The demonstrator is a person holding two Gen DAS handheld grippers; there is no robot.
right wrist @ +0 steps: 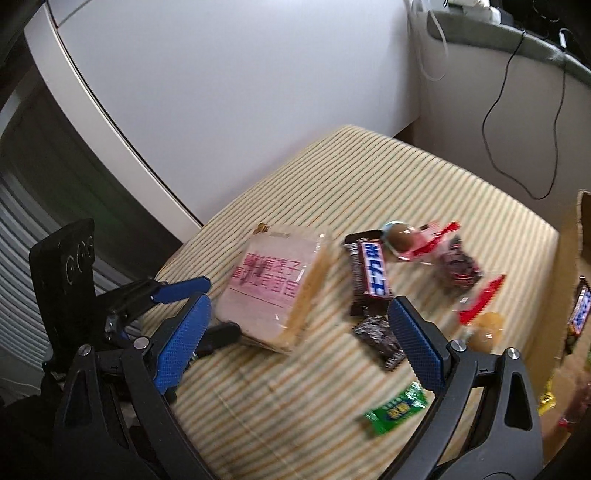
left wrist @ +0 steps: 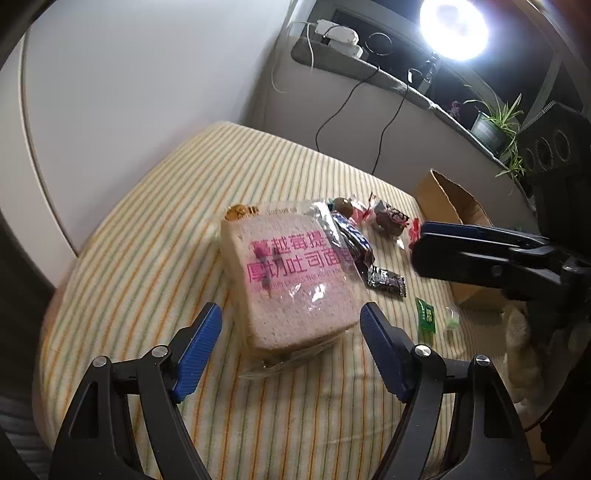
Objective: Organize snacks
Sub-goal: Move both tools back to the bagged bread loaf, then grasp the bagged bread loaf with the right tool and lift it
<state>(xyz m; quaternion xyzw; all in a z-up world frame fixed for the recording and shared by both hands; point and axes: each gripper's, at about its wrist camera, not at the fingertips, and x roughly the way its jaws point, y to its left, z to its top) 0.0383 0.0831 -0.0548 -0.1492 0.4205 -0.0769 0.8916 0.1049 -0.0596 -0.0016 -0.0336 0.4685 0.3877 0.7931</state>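
A bagged loaf of sliced bread with pink lettering (left wrist: 291, 266) (right wrist: 269, 288) lies on the striped cloth. My left gripper (left wrist: 291, 308) (right wrist: 221, 306) is open, its blue pads on either side of the loaf's near end and apart from it. Beside the loaf lie a Snickers bar (left wrist: 351, 240) (right wrist: 373, 273), a small dark candy (left wrist: 386, 281) (right wrist: 380, 339) and a green candy (left wrist: 426, 317) (right wrist: 399, 408). My right gripper (right wrist: 299, 301) (left wrist: 419, 243) is open above these, holding nothing.
An open cardboard box (left wrist: 454, 206) (right wrist: 570, 251) stands at the right with another Snickers bar (right wrist: 580, 306) inside. More wrapped sweets (right wrist: 458, 269) and a chocolate egg (right wrist: 400, 234) lie behind. A bright lamp (left wrist: 454, 26), a plant (left wrist: 495, 122) and cables stand beyond the cloth (left wrist: 147, 277).
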